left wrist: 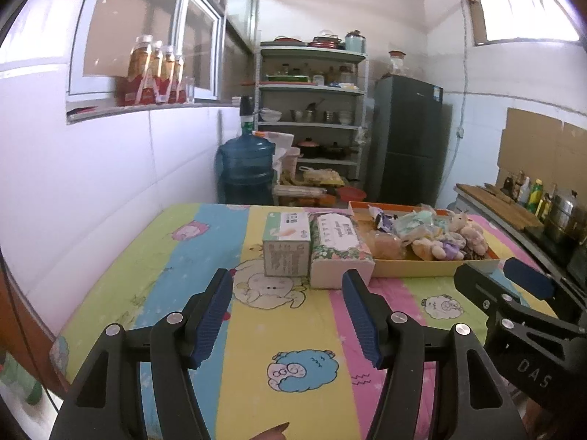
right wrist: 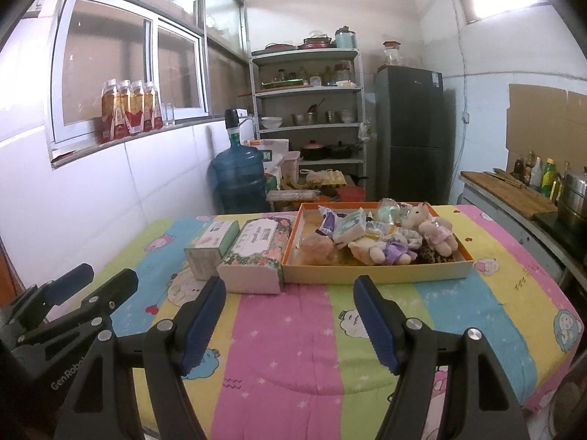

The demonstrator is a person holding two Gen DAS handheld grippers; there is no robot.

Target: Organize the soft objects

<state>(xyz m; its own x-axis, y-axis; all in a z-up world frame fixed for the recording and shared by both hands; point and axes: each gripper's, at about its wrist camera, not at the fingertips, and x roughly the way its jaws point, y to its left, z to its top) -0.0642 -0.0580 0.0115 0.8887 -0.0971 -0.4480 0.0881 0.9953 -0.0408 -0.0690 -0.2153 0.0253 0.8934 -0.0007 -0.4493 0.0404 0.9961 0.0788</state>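
Observation:
An orange-rimmed tray [right wrist: 374,278] [left wrist: 414,268] sits on the striped cartoon quilt, filled with plush toys [right wrist: 438,236] [left wrist: 469,234], a pale sponge-like lump [right wrist: 318,247] and several small packets [right wrist: 348,228]. Left of it lie a floral tissue pack [right wrist: 256,253] [left wrist: 339,249] and a green tissue box [right wrist: 211,245] [left wrist: 287,244]. My left gripper [left wrist: 290,282] hovers open over the quilt just short of the two tissue packs. My right gripper [right wrist: 290,288] hovers open in front of the tray's near edge. Nothing is between either pair of fingers.
The quilt-covered table [right wrist: 293,348] meets a white tiled wall on the left. Behind it stand a blue water jug [right wrist: 238,176], a metal shelf of dishes [right wrist: 308,110] and a dark fridge [right wrist: 412,132]. A counter with bottles and a steel pot [right wrist: 576,198] runs along the right.

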